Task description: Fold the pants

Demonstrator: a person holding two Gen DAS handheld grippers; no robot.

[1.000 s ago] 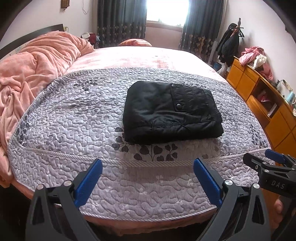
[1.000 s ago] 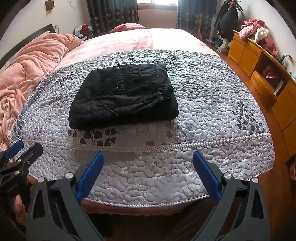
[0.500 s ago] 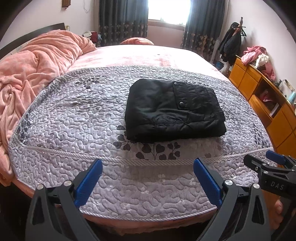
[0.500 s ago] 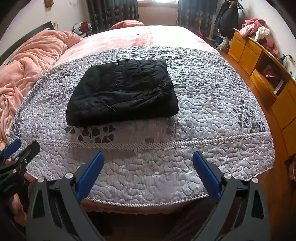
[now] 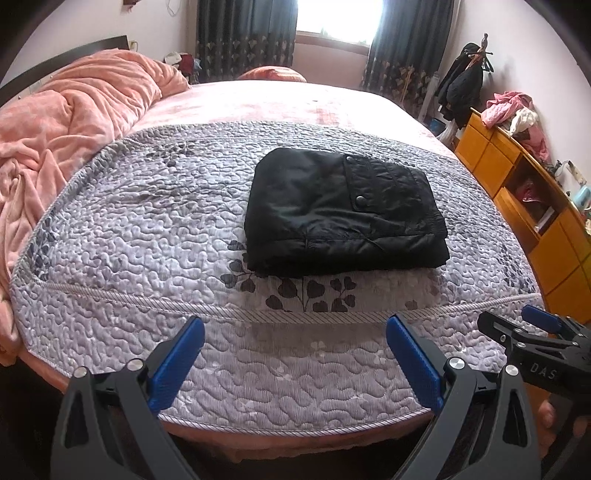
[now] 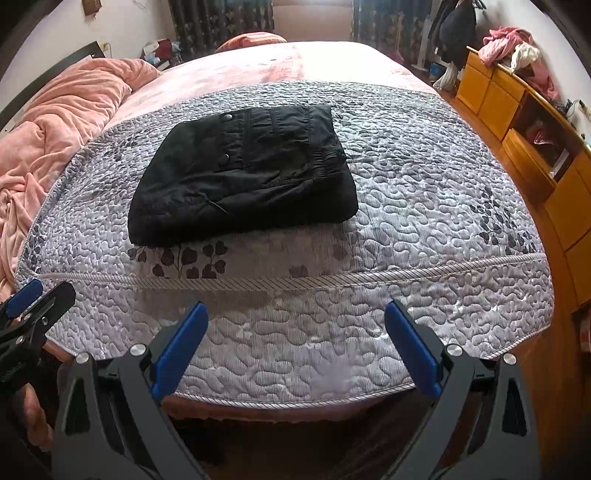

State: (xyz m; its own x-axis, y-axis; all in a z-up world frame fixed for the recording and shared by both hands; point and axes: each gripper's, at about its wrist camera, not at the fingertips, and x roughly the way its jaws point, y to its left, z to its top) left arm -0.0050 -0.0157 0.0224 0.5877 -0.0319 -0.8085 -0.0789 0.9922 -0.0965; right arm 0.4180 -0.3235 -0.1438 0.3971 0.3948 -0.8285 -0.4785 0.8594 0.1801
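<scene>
Black pants (image 5: 343, 210) (image 6: 243, 173) lie folded into a compact rectangle on the grey quilted bedspread (image 5: 129, 236) (image 6: 424, 221), a snap pocket facing up. My left gripper (image 5: 295, 332) is open, held low over the near edge of the bed, well short of the pants, nothing between its blue pads. My right gripper (image 6: 295, 321) is open too, at the same near edge and equally clear of the pants. Each gripper shows at the edge of the other's view: the right gripper (image 5: 517, 332) and the left gripper (image 6: 40, 299).
A pink blanket (image 5: 74, 122) is heaped on the left of the bed. A yellow wooden cabinet (image 5: 535, 206) with clothes on top runs along the right wall. Dark coats (image 5: 465, 88) hang on a stand by the curtained window (image 5: 336, 18).
Both grippers have shifted slightly nearer the bed and tilted, so the pants sit a little larger in view. The pants have not moved and both grippers stay open.
</scene>
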